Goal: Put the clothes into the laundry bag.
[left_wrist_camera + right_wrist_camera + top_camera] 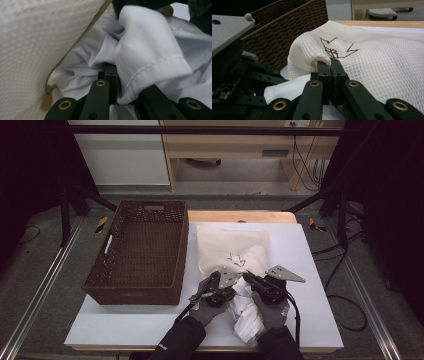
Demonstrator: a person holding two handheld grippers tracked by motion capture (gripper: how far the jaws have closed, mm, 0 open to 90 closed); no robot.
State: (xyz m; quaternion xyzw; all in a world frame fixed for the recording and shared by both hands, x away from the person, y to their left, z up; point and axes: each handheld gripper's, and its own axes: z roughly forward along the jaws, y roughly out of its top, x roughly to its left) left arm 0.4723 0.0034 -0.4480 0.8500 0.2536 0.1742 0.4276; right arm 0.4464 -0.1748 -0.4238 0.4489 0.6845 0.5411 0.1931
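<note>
A white garment point(248, 312) is being packed into a cream mesh laundry bag point(231, 251) that lies on the white table point(310, 285), just right of a brown wicker basket point(140, 252). The bag's mouth faces the person, and the garment is bunched at it, between the two gloved hands.

The right gripper point(330, 65) is seen closed on the rolled rim of the mesh bag in its own view, the edge being pinched and held up so that the opening stays wide. The left gripper point(112, 72) is seen closed on a fold of the white garment, with the bag's zip edge and its pull point(48, 93) just to one side.

Judged from how things lie, the work is only partly done: a small part of the cloth is pushed inside the opening, while most of it is heaped on the table outside. The remainder is left to be fed in, and the zip is not yet closed. The basket stands empty
</note>
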